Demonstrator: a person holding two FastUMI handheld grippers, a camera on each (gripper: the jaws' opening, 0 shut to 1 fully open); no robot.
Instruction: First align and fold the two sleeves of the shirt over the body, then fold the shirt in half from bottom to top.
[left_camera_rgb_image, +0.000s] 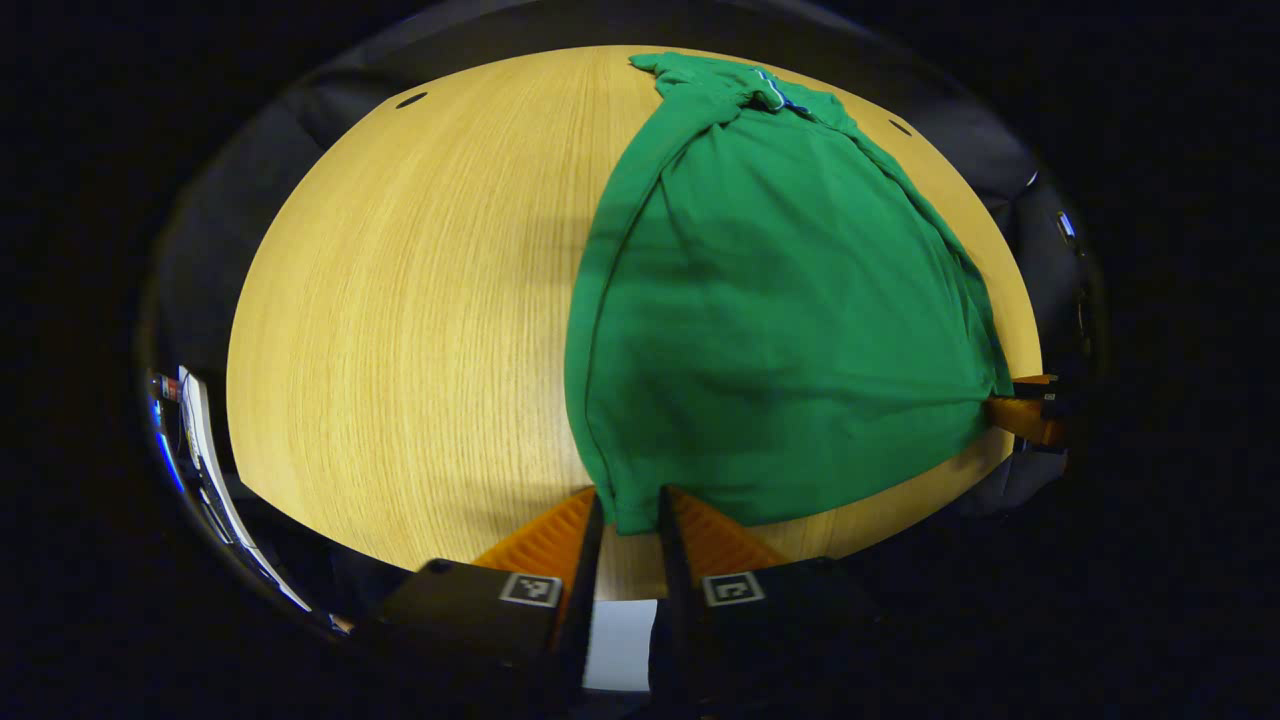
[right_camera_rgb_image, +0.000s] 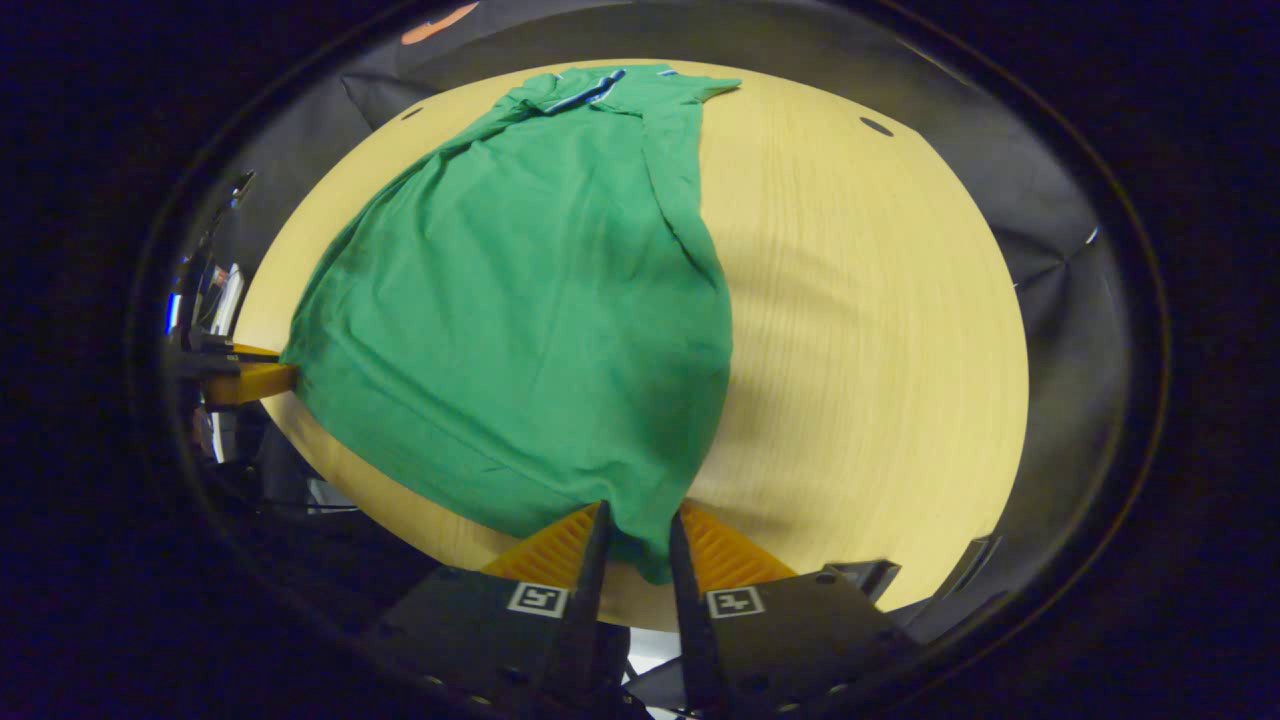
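The green shirt (left_camera_rgb_image: 770, 320) lies spread on a round wooden table (left_camera_rgb_image: 400, 330), its collar end at the far side and its hem toward the near edge, with both sleeves folded in over the body so the cloth narrows toward the collar. In the left gripper view the shirt covers the right half of the table; in the right gripper view the same shirt (right_camera_rgb_image: 520, 320) covers the left half of the table (right_camera_rgb_image: 870, 330). The left gripper (left_camera_rgb_image: 628, 520) has its two fingers drawn nearly together on the near left corner of the hem, with a fold of green cloth pinched between them. The right gripper (right_camera_rgb_image: 640, 545) is likewise narrowed to a slim gap around the near right hem corner, cloth caught between its fingers. Each gripper also shows at the far side of the other's view: the right gripper (left_camera_rgb_image: 1030, 405) at the shirt's right hem corner, the left gripper (right_camera_rgb_image: 245, 375) at its left hem corner. Dark booth wall surrounds the table.
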